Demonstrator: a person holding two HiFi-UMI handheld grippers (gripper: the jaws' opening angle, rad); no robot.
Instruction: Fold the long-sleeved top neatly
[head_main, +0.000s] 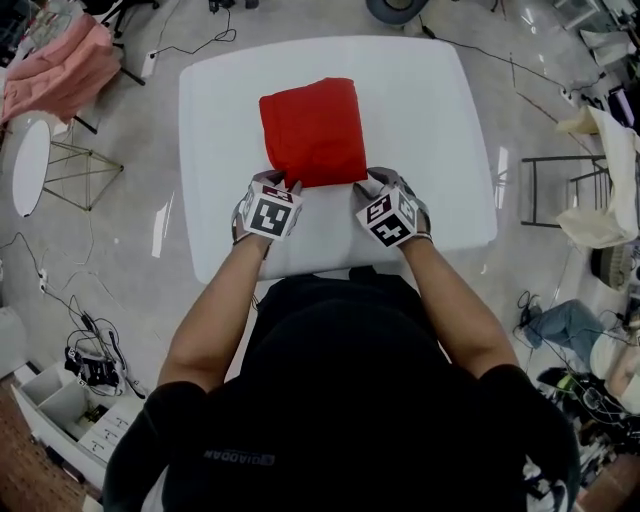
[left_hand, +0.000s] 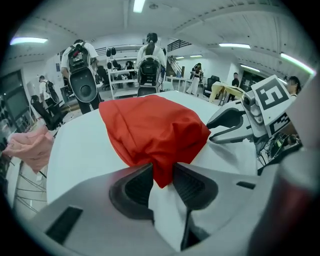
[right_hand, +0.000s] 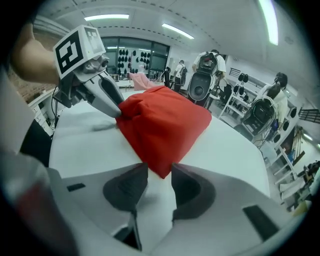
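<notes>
The red long-sleeved top (head_main: 312, 130) lies folded into a compact rectangle on the white table (head_main: 440, 120). Both grippers are at its near edge. My left gripper (head_main: 283, 183) is at the near left corner; in the left gripper view that corner (left_hand: 162, 172) hangs bunched between the open fingers of the left gripper (left_hand: 162, 177). My right gripper (head_main: 372, 180) is at the near right corner. In the right gripper view the red tip (right_hand: 159, 167) sits in the gap of the right gripper (right_hand: 160, 175), with the pads standing off it. Each gripper shows in the other's view: the right gripper (left_hand: 216, 131) and the left gripper (right_hand: 116, 111).
A pink garment (head_main: 60, 65) hangs at the far left beside a white round stand (head_main: 30, 165). A metal rack (head_main: 560, 190) with pale cloth stands to the right of the table. Cables and boxes lie on the floor. People stand beyond the table (left_hand: 80, 70).
</notes>
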